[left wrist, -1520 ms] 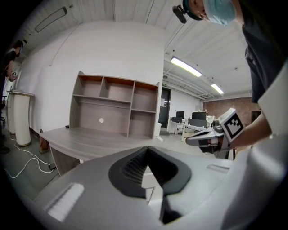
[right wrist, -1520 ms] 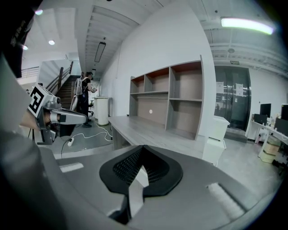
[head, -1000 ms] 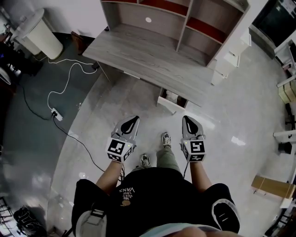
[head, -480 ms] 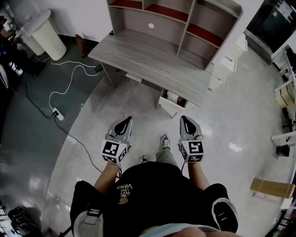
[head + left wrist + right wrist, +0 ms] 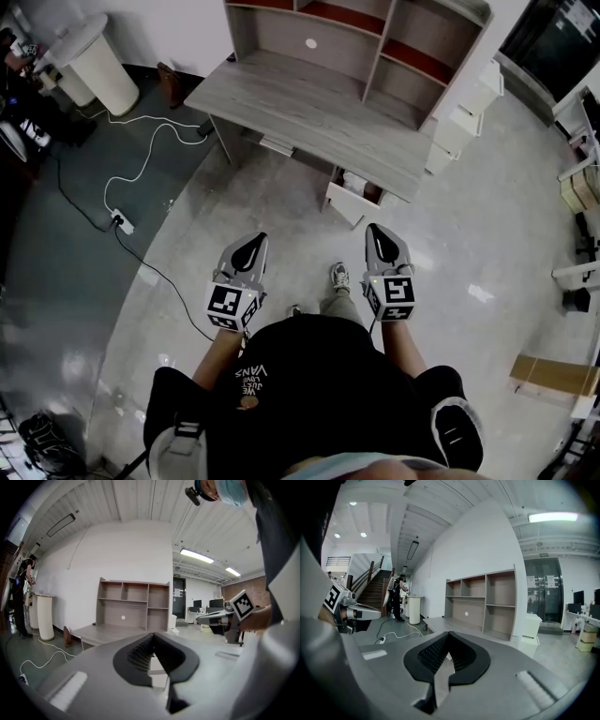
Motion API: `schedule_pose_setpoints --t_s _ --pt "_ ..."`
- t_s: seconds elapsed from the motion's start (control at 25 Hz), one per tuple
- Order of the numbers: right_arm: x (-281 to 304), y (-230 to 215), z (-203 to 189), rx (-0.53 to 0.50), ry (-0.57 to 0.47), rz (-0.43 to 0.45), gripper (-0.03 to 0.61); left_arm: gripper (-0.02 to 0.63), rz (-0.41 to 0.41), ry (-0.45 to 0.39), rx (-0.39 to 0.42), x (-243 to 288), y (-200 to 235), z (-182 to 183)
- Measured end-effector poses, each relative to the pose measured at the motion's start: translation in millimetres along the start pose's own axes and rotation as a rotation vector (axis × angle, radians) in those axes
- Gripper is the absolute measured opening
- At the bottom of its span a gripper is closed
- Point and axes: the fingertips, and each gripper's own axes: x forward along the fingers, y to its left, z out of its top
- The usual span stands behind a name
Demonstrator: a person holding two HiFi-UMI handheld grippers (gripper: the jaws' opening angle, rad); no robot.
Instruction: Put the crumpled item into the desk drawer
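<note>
The grey wooden desk (image 5: 309, 117) with its shelf unit (image 5: 375, 37) stands ahead of me. Its white drawer (image 5: 352, 202) hangs open under the desktop's near edge, and a pale lump shows inside it, too small to make out. My left gripper (image 5: 259, 240) and right gripper (image 5: 373, 230) are held side by side above the floor, well short of the drawer, both shut and empty. The left gripper view shows its shut jaws (image 5: 152, 635) with the drawer (image 5: 158, 670) beyond them. The right gripper (image 5: 447, 633) points at the desk (image 5: 454, 626).
A white round bin (image 5: 94, 66) stands far left, with a white cable and power strip (image 5: 122, 222) on the floor. A white cabinet (image 5: 464, 122) flanks the desk's right end. A cardboard box (image 5: 553, 375) lies right. A person (image 5: 21, 597) stands by the bin.
The head view has swung slightly, so the desk sits a little further right. My left gripper has drifted slightly left. The person's feet have shifted. Both grippers have stayed shut.
</note>
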Motion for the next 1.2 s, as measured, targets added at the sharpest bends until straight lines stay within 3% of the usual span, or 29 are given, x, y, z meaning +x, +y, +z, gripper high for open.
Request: schedule_pose_setpoints --t_s 1.2 --pt "2.1 5.4 -7.1 0.010 0.018 -0.007 0.002 0.052 -0.016 0.022 -0.025 -1.2 -5.4 -7.0"
